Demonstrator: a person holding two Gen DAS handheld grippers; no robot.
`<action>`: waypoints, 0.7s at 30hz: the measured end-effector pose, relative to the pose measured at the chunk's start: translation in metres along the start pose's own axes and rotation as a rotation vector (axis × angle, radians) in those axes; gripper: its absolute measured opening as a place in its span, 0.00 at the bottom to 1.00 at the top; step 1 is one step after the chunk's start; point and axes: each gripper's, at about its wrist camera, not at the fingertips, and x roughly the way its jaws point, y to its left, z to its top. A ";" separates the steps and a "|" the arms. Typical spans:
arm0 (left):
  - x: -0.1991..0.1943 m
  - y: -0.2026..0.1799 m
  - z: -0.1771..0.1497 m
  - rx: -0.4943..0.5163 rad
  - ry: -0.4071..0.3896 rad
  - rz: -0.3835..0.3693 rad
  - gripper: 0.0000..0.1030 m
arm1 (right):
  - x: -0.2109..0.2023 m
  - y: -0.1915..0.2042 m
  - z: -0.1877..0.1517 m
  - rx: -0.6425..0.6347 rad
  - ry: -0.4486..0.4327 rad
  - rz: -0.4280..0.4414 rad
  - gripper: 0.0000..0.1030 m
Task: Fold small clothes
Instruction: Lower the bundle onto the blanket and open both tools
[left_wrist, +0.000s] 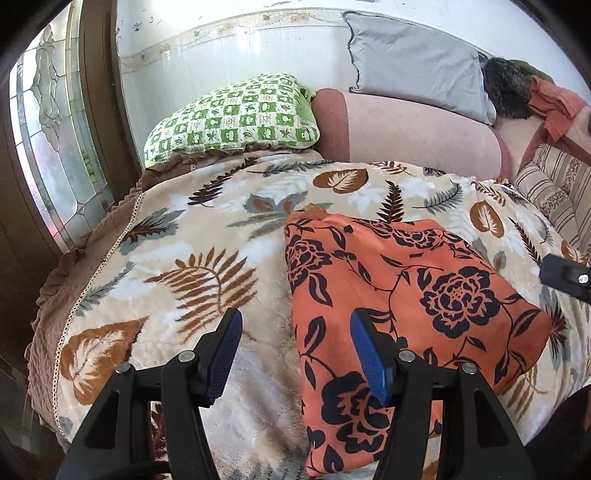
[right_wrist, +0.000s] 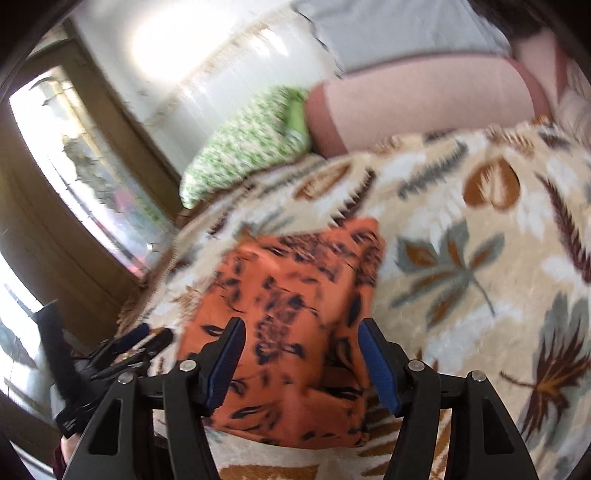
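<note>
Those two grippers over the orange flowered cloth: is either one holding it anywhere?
No. The left gripper and right gripper are open above the orange cloth, holding nothing.

The bed (left_wrist: 122, 236) is covered with a cream blanket (left_wrist: 221, 192) printed with brown and grey leaves. On the blanket lies a folded orange cloth (left_wrist: 406, 295) with dark flowers. At the far end a green checked pillow (left_wrist: 236, 118) and a pink bolster (left_wrist: 413, 129) rest side by side, touching
</note>
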 end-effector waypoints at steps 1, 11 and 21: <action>0.000 0.000 0.000 0.000 -0.001 0.004 0.60 | -0.003 0.006 0.001 -0.016 -0.008 0.012 0.64; 0.022 0.001 -0.012 0.051 0.065 0.095 0.61 | 0.043 0.018 -0.026 -0.055 0.170 0.004 0.42; 0.034 0.024 -0.009 -0.025 0.102 0.073 0.63 | 0.049 -0.010 -0.023 0.036 0.244 0.049 0.34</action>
